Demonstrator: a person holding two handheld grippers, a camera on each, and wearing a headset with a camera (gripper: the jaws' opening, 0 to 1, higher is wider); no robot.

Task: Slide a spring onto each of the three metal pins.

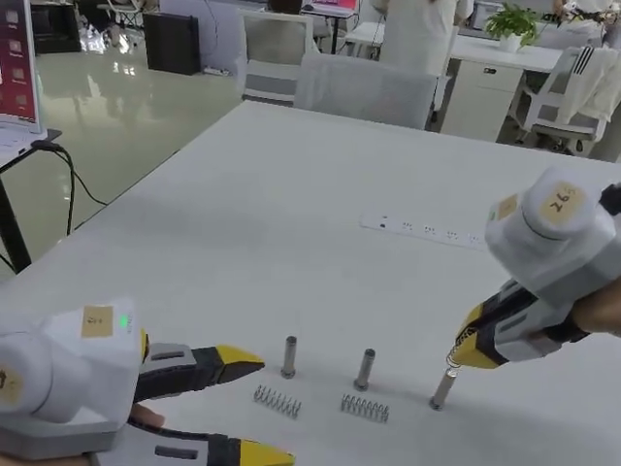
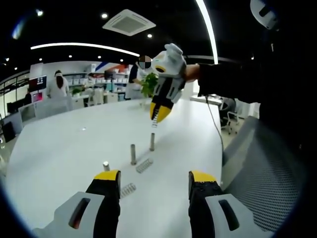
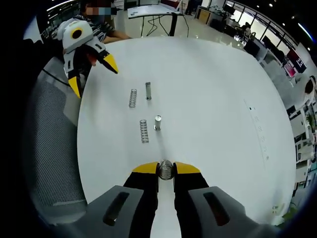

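**Right gripper (image 1: 458, 355) clamps spring (image 1: 451, 366) above right pin (image 1: 441, 389)**

Seen from my headset, the right gripper comes down at a slant from the right side of the white table (image 1: 291, 194), its yellow-tipped jaws closed on the spring; the spring's lower end sits directly over the top of the right pin, and I cannot tell whether the two touch; from the right gripper view the spring (image 3: 166, 169) stands end-on between the jaw tips, which pinch it from both sides.

My left gripper (image 1: 270, 408) lies low at the near left of the table, jaws spread wide and holding nothing; its upper tip points toward the left pin (image 1: 289, 356) without reaching it.

All three pins stand upright in a row across the table, well apart from one another; the middle pin (image 1: 365, 369) is between the left pin and the right pin; neither the left nor the middle one carries a spring.

Two more springs lie flat on the table on my side of the row; the first loose spring (image 1: 277, 400) is just in front of the left pin, the second loose spring (image 1: 365, 408) just in front of the middle pin; each is beside its pin and apart from it.

From the left gripper view the right gripper (image 2: 159, 111) points steeply down with the spring (image 2: 155, 118) hanging from its tip above the farthest pin.

Farther back on the table a white power strip (image 1: 427, 231) lies flat.
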